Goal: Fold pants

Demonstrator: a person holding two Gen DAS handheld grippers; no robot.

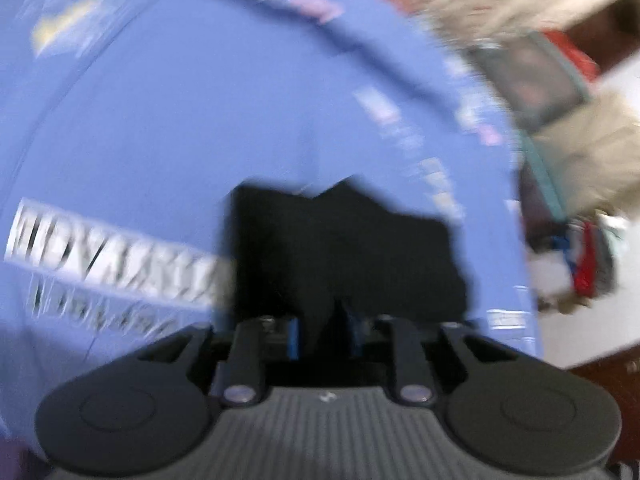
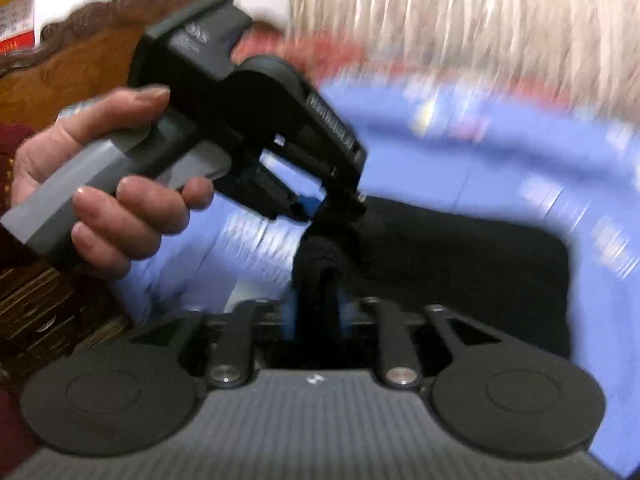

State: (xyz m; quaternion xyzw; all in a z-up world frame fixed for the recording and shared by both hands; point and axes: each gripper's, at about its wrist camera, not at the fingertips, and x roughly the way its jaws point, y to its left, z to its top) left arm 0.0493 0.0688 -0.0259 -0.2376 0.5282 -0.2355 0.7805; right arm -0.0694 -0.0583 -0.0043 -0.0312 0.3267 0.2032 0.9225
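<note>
The black pants [image 1: 352, 248] lie on a blue printed sheet [image 1: 160, 128]; both views are motion-blurred. My left gripper [image 1: 324, 340] is shut on a fold of the black pants close to the camera. In the right wrist view the pants [image 2: 460, 264] spread to the right, and my right gripper [image 2: 318, 312] is shut on a bunched edge of them. The left gripper [image 2: 332, 204], held by a hand [image 2: 120, 184], pinches the same raised cloth just beyond the right gripper's tips.
A beige fringed cloth [image 2: 460, 16] hangs beyond the sheet. A carved wooden headboard [image 2: 80, 60] stands at the left. A dark framed object [image 1: 536, 80] and colourful folded items [image 1: 588, 256] sit off the sheet's right edge, on a white surface [image 1: 580, 332].
</note>
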